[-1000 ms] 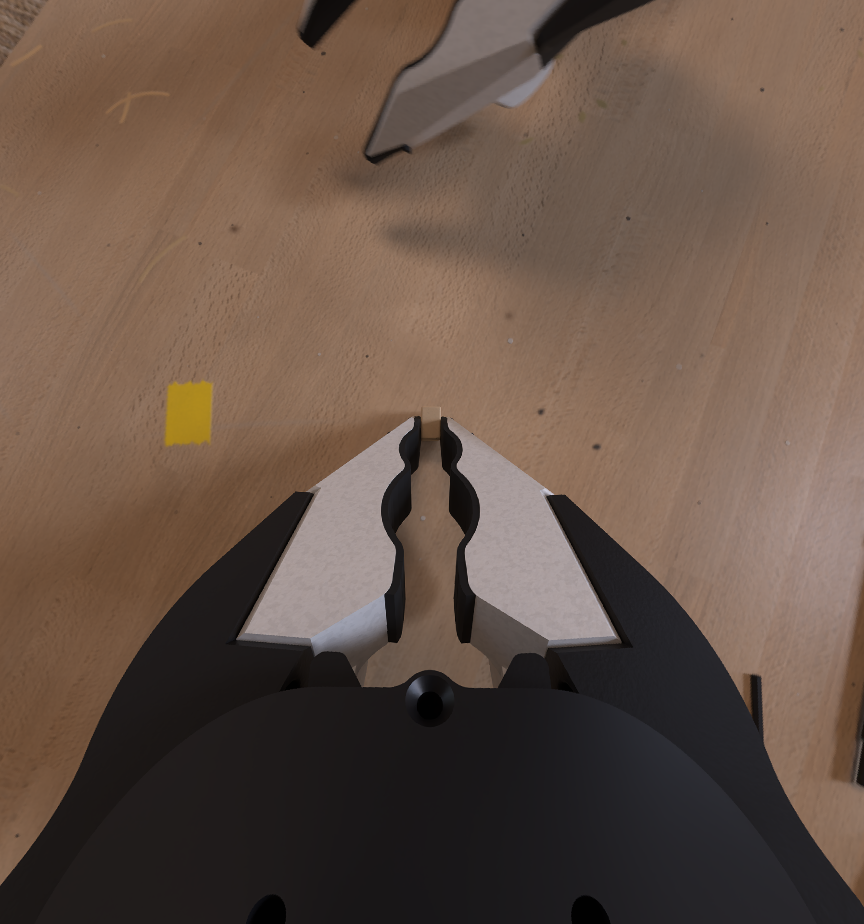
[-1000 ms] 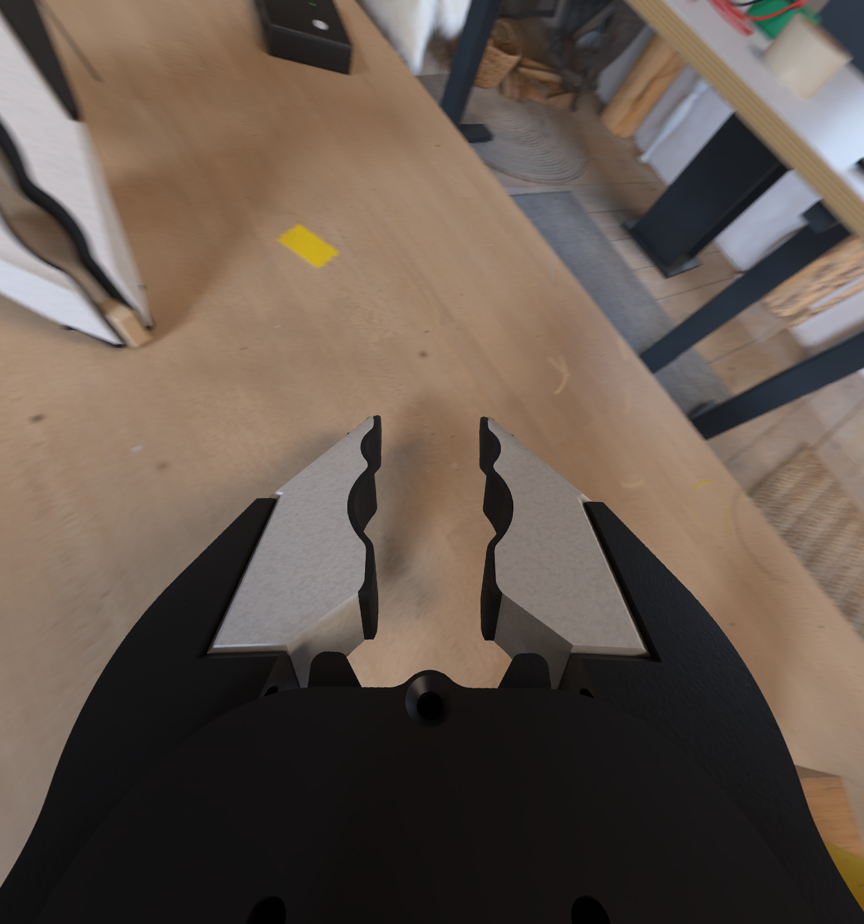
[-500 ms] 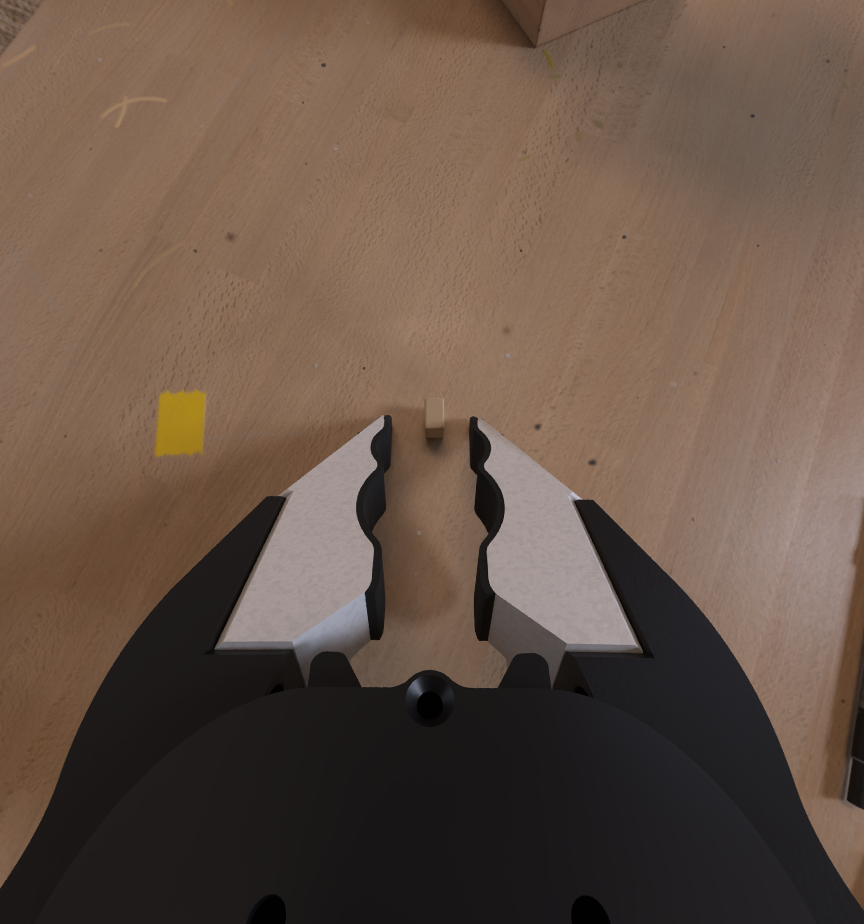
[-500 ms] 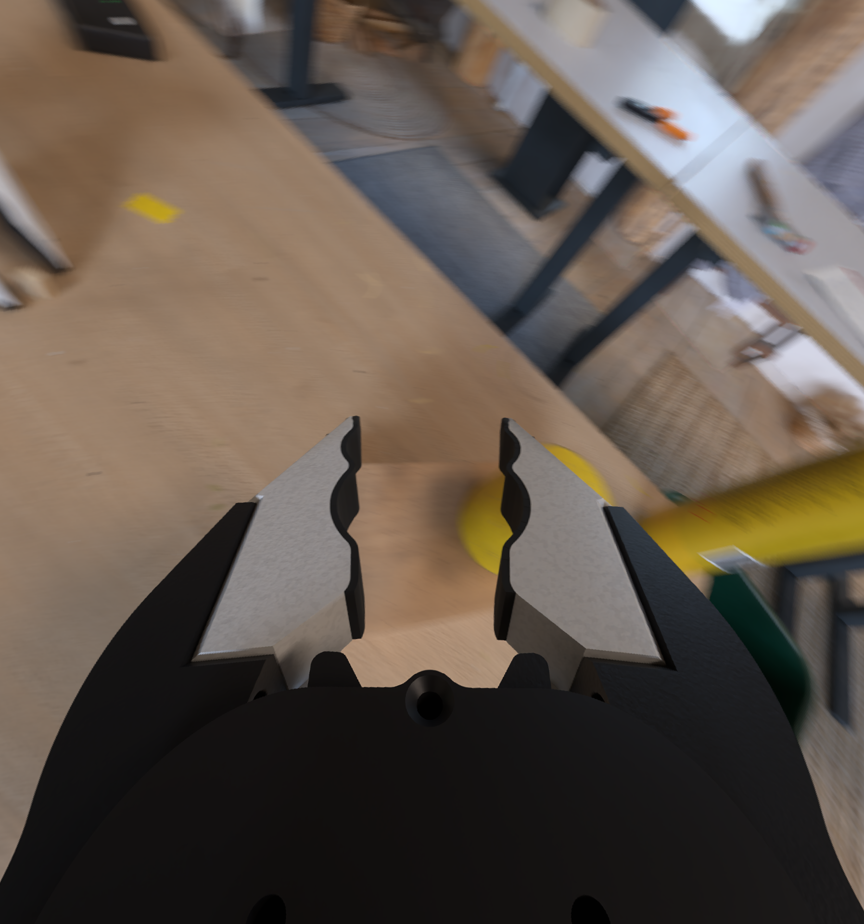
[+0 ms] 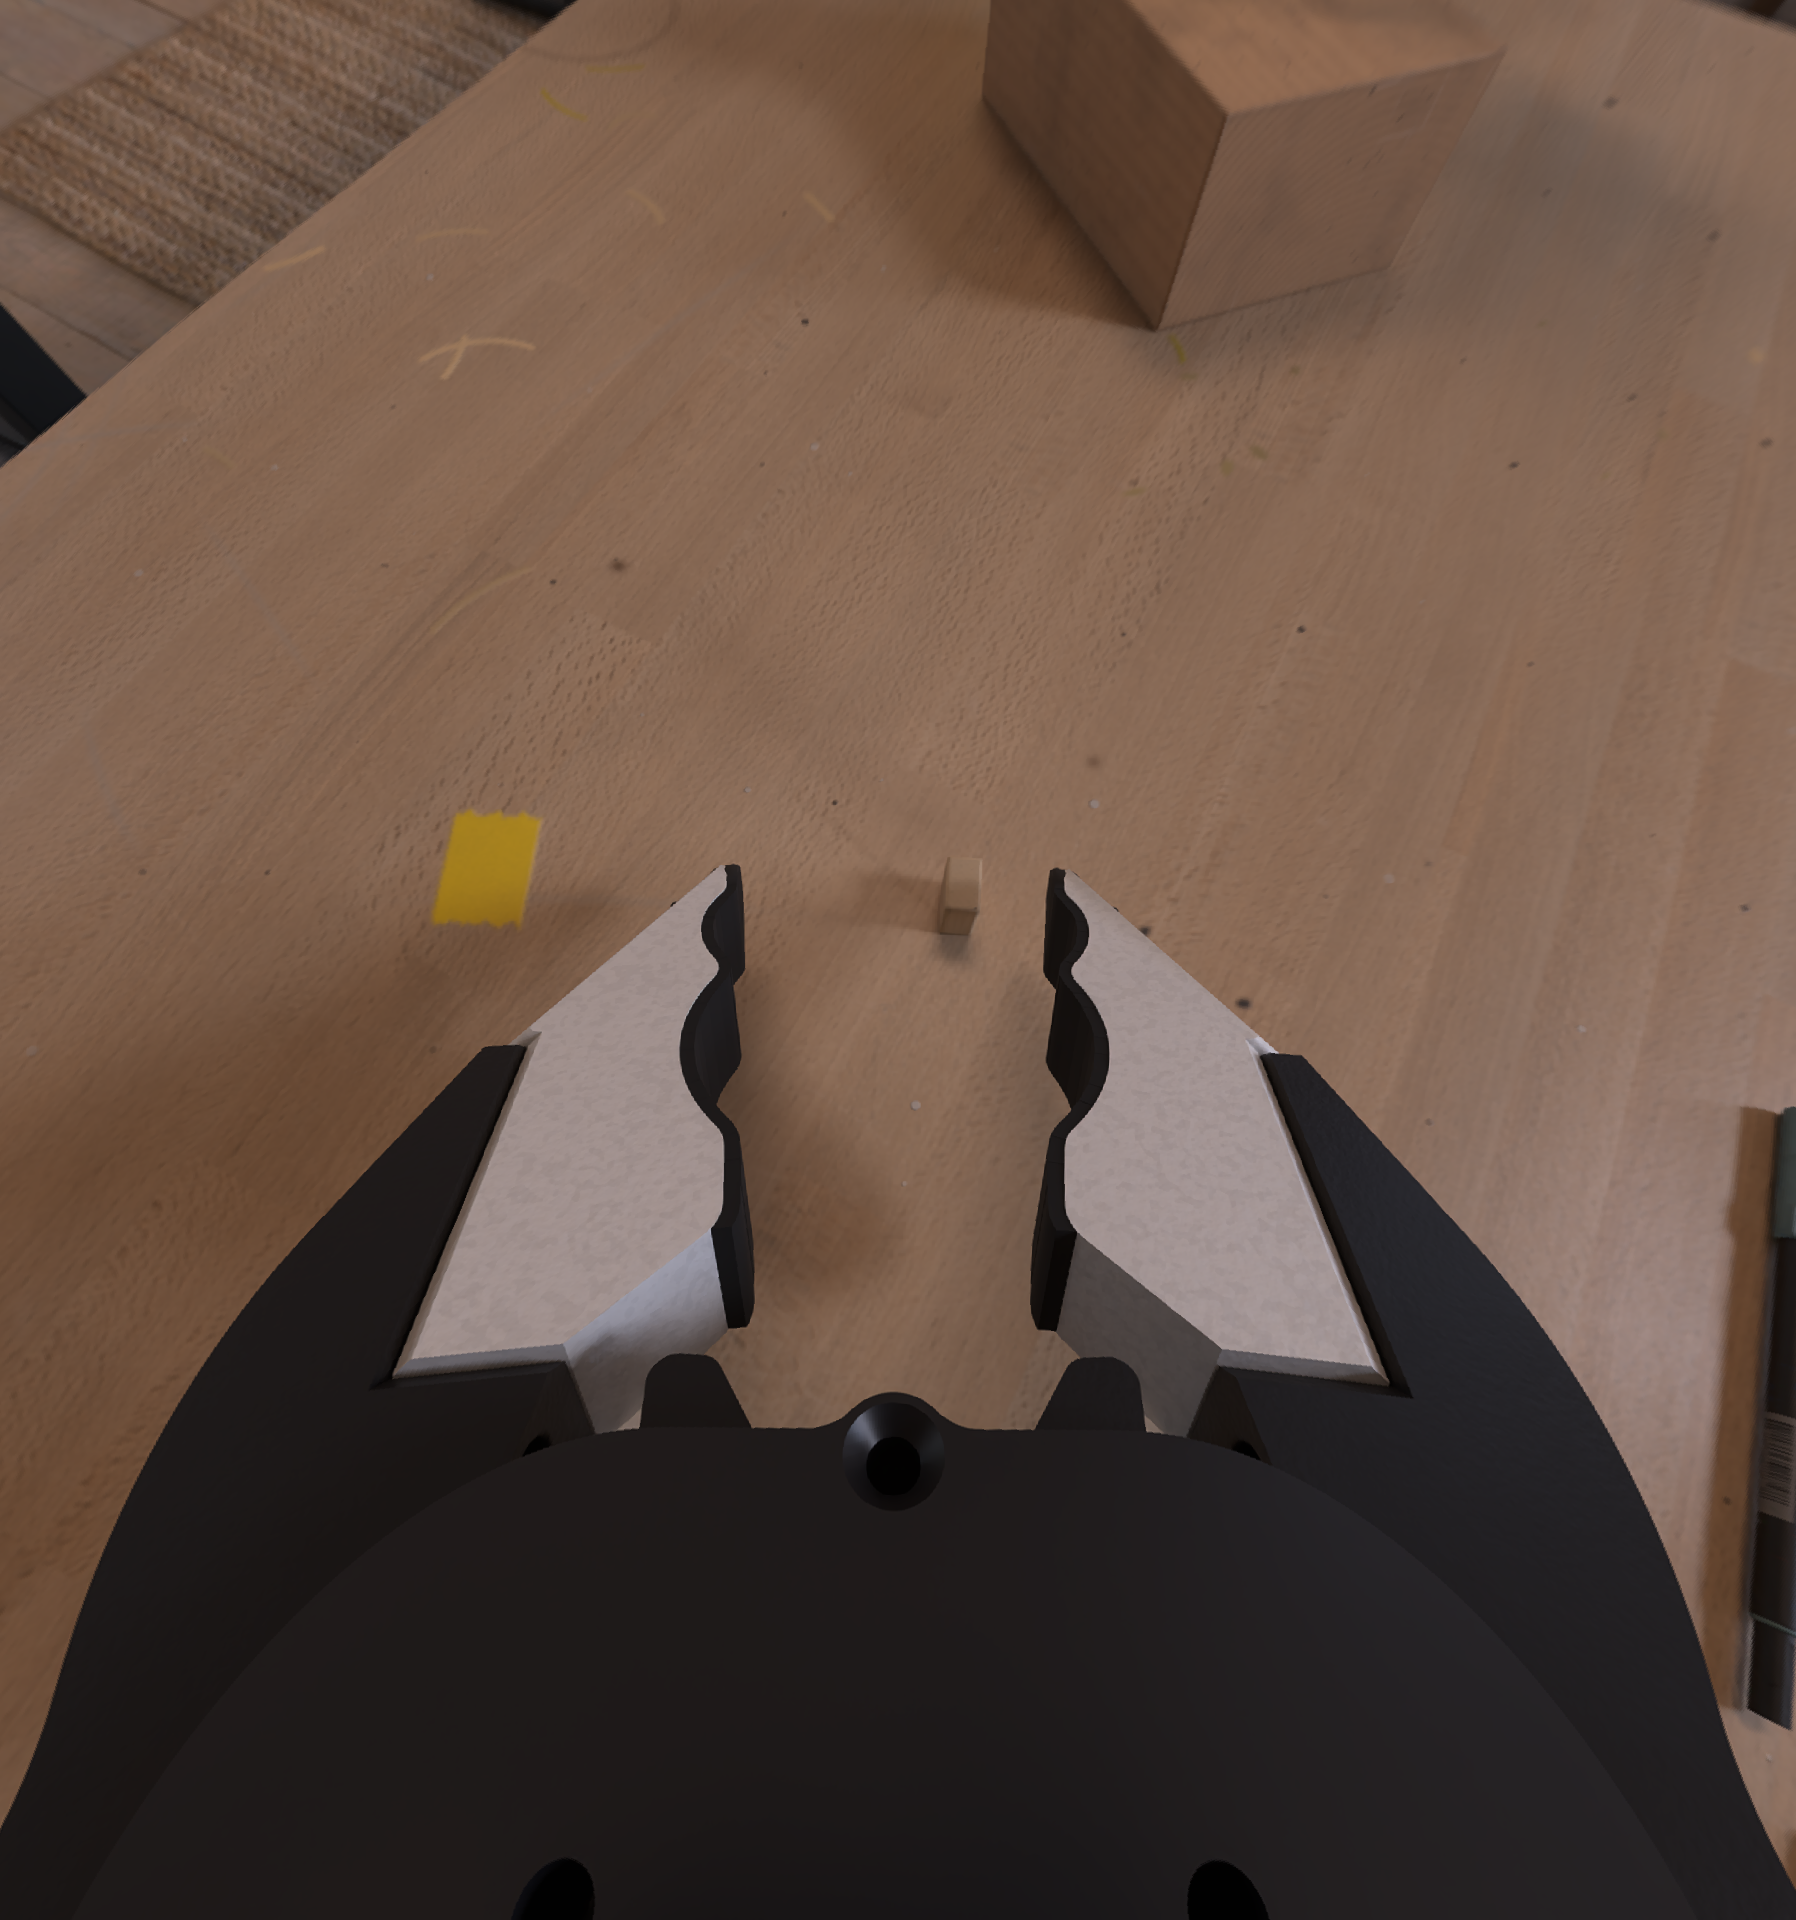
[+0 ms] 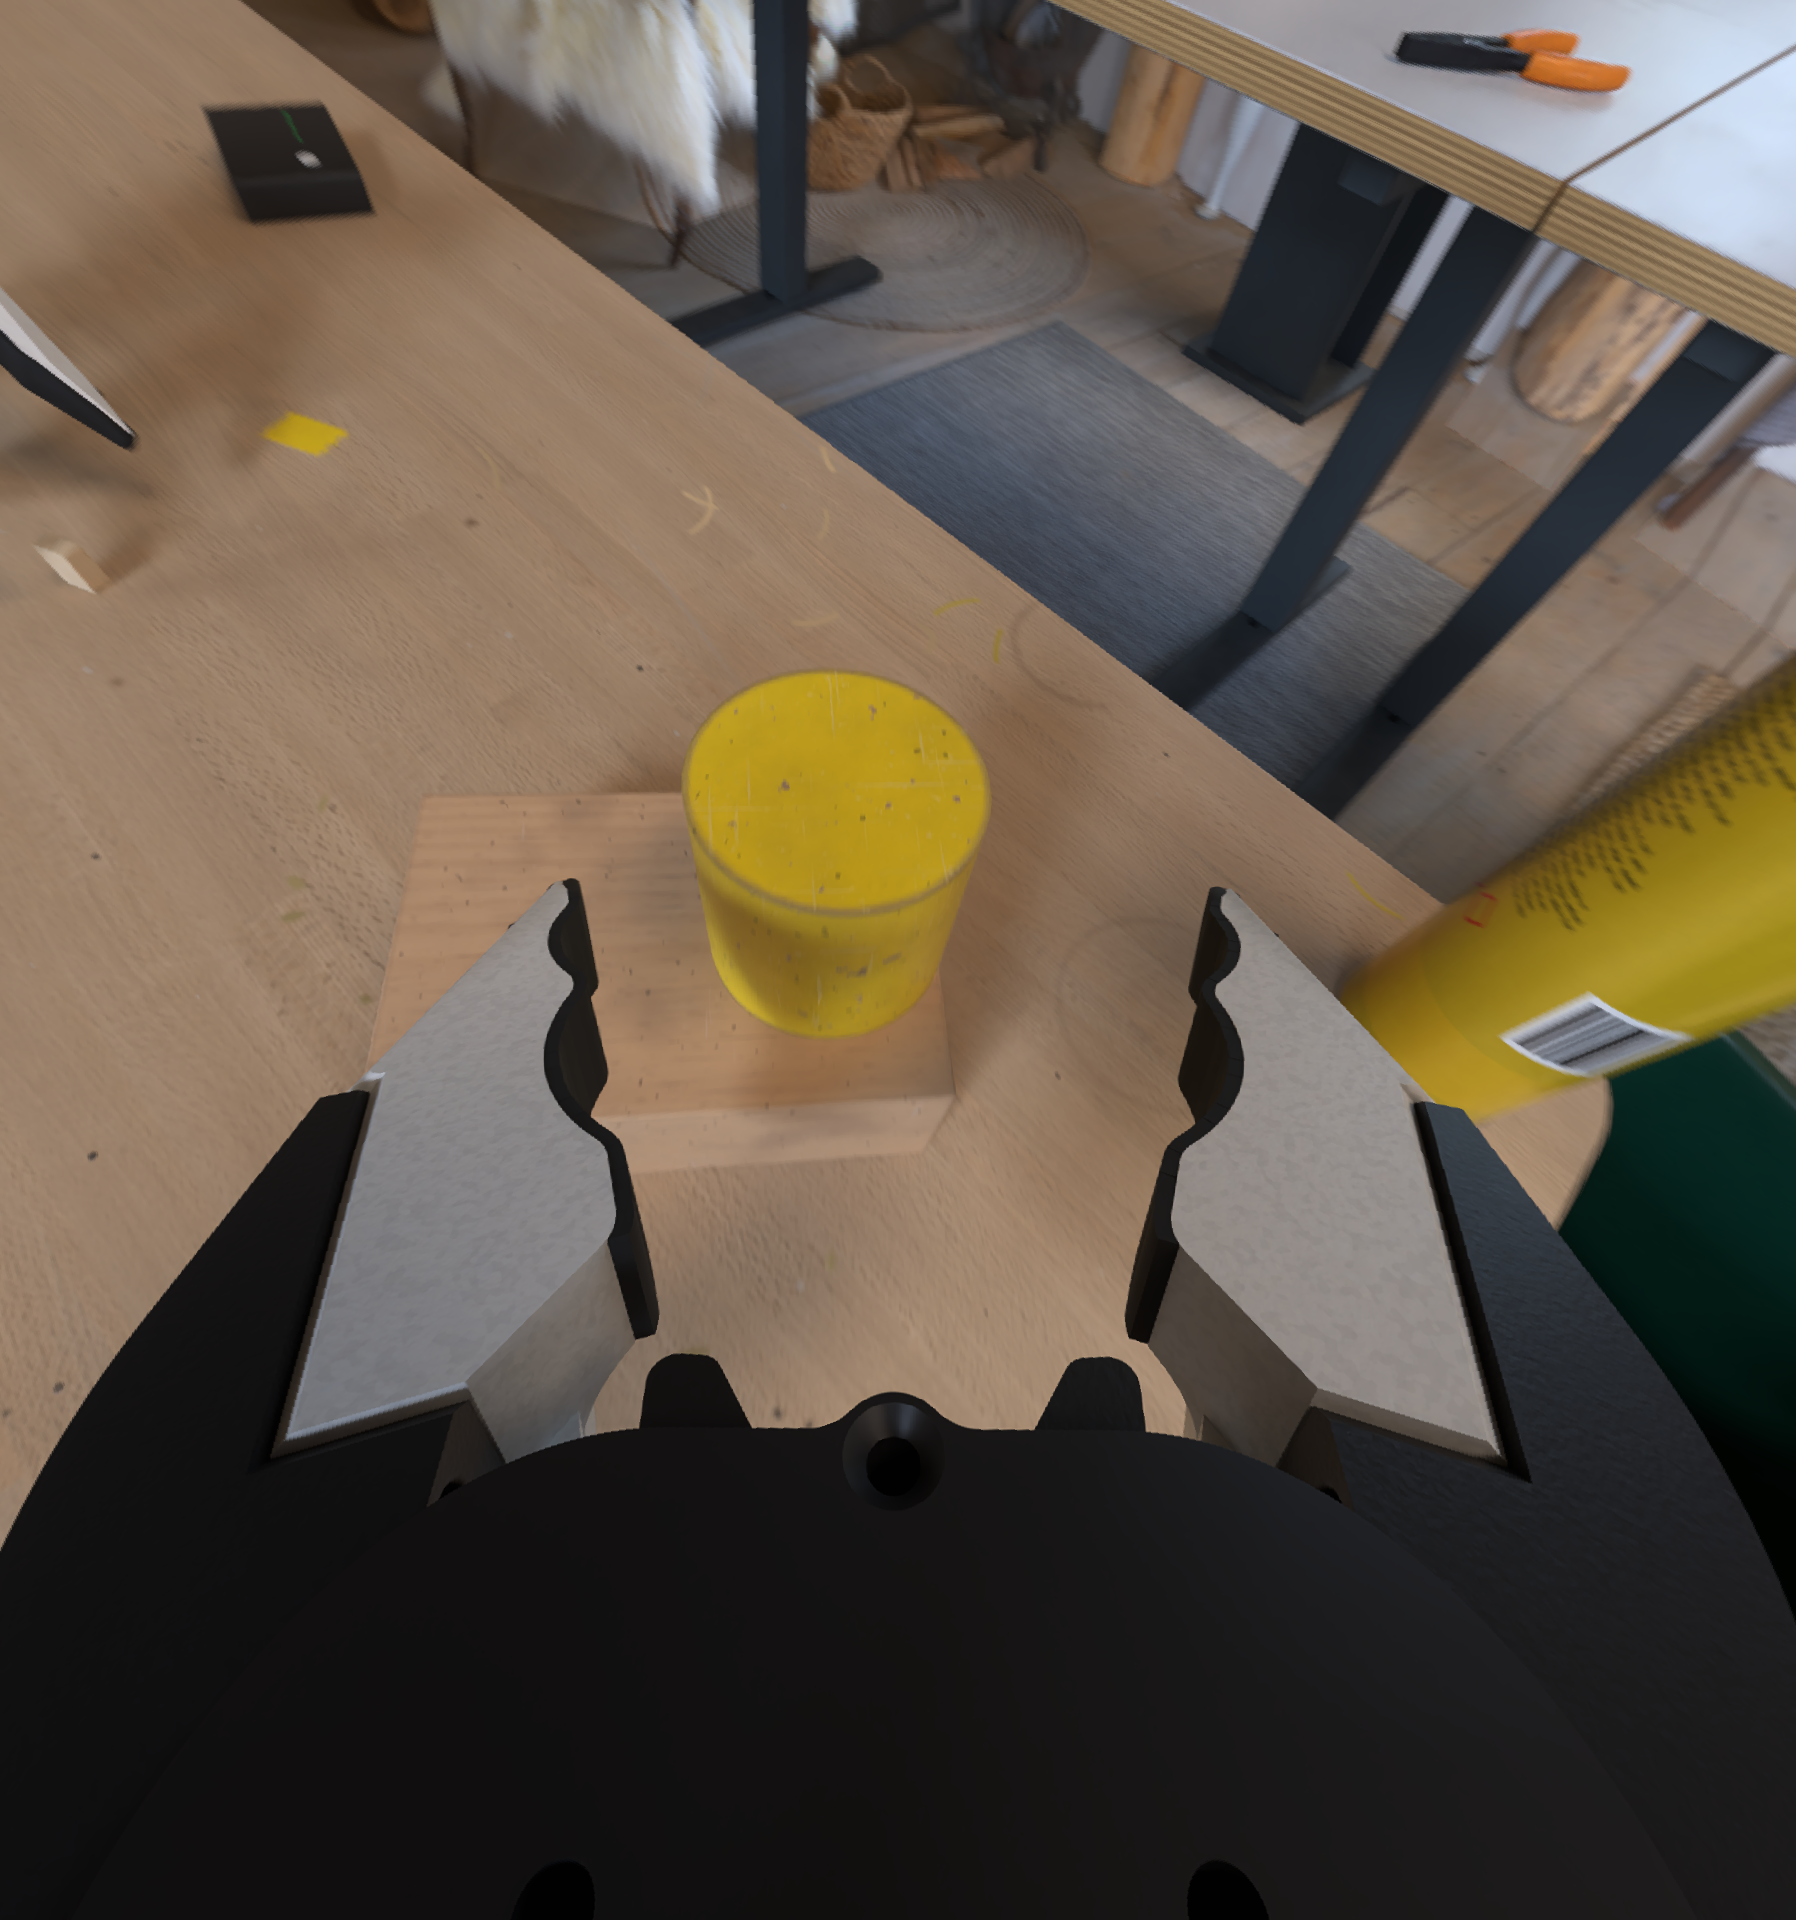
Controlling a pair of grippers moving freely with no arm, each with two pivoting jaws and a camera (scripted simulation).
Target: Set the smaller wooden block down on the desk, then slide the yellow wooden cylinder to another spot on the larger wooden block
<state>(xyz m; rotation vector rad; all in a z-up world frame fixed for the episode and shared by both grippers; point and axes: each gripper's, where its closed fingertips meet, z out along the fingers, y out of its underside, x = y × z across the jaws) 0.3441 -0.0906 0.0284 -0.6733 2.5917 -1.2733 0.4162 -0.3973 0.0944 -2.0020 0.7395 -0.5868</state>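
Observation:
The smaller wooden block lies free on the desk, just beyond and between the fingertips of my open left gripper, which hovers above it. It also shows in the right wrist view at far left, below the left gripper's fingers. The yellow wooden cylinder stands upright on the right part of the larger wooden block. My right gripper is wide open and empty, just short of the cylinder. The larger block shows far ahead in the left wrist view, its top cut off.
A yellow tape patch lies left of the small block. A dark pen lies at the right. A yellow spray can leans in close on the right of the cylinder. A black box sits far back. The desk edge runs just behind the cylinder.
My left gripper opened, let go of the small block and drew back and up. My right gripper swung round to face the cylinder and opened wider.

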